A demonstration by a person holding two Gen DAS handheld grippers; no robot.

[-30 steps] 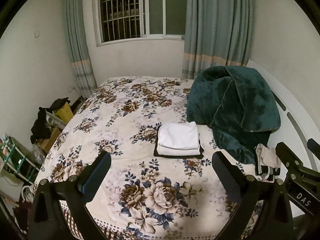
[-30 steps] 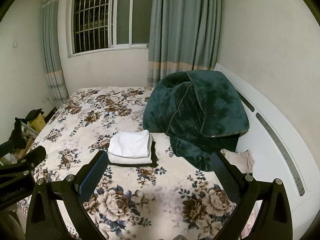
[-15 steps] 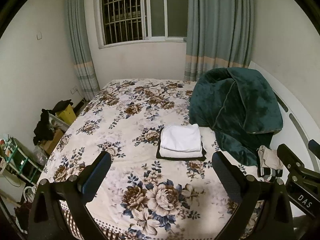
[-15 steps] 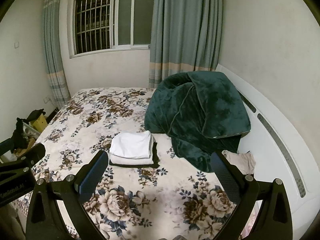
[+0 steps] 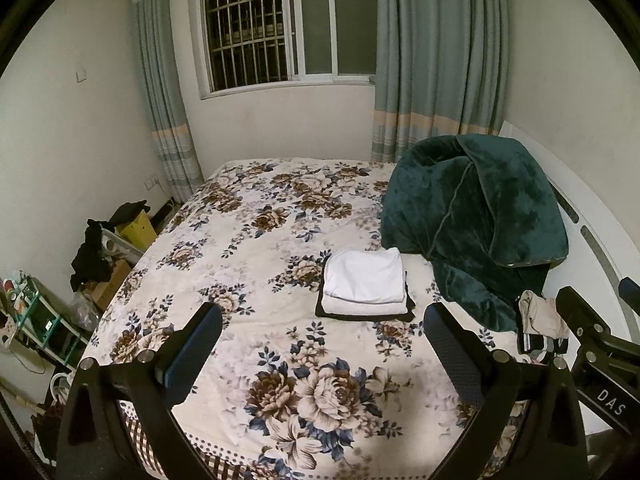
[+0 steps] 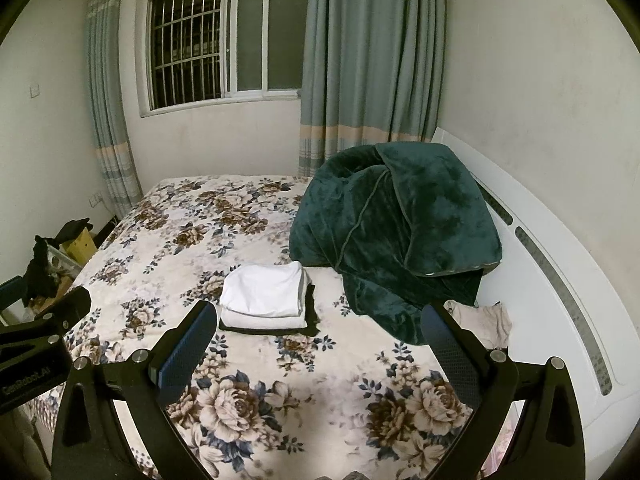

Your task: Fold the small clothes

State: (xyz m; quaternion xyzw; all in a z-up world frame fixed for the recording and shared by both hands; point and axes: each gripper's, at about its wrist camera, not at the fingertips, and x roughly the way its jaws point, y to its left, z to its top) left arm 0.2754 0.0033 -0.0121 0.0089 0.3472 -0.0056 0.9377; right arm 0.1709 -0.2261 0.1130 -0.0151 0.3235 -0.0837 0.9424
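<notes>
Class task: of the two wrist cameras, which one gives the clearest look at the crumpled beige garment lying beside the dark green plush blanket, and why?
The right wrist view. There the crumpled beige garment lies spread against the white headboard, only its near edge hidden by a finger of the open right gripper. In the left wrist view it sits near the edge, bunched, partly behind the other gripper's frame.

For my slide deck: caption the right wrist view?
Open right gripper above floral bed, folded white clothes beside green blanket.
</notes>
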